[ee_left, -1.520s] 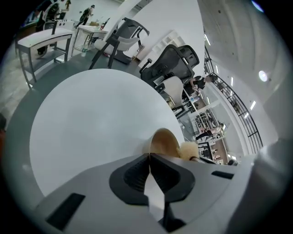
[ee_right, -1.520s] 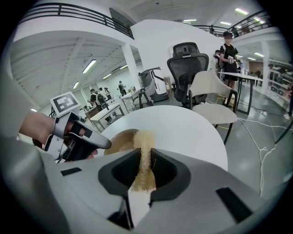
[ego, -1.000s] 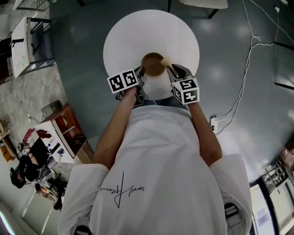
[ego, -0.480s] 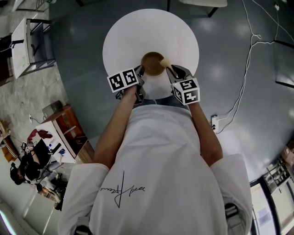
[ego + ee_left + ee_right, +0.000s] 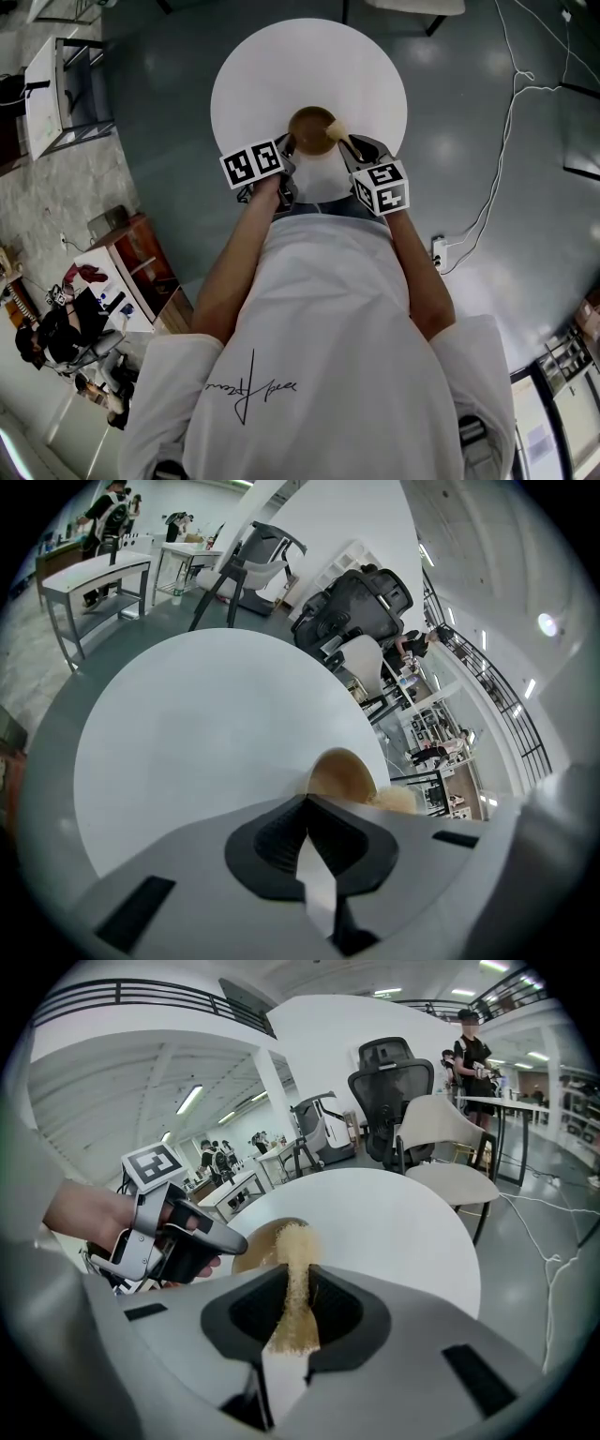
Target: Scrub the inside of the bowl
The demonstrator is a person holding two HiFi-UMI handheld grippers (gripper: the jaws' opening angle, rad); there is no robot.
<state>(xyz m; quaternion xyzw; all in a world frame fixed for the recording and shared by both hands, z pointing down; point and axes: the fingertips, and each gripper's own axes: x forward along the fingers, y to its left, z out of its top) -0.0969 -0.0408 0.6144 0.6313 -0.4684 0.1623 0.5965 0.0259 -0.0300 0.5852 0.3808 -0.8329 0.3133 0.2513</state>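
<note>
A brown bowl (image 5: pixel 309 131) stands near the front edge of the round white table (image 5: pixel 281 66). My left gripper (image 5: pixel 289 143) sits at the bowl's left rim, shut on it; in the left gripper view the bowl (image 5: pixel 342 775) rises right behind the closed jaw tips (image 5: pixel 305 802). My right gripper (image 5: pixel 347 141) is shut on a tan fibrous scrubber (image 5: pixel 292 1241), whose free end reaches over the bowl's (image 5: pixel 255 1246) right rim. The right gripper view also shows the left gripper (image 5: pixel 230 1238) touching the bowl's edge. The bowl's bottom is hidden.
A black office chair (image 5: pixel 389 1077) and a white chair (image 5: pixel 441 1138) stand beyond the table. A white cable (image 5: pixel 506 122) and a power strip (image 5: pixel 436 251) lie on the grey floor at right. Desks (image 5: pixel 47 84) stand at left, with people far off.
</note>
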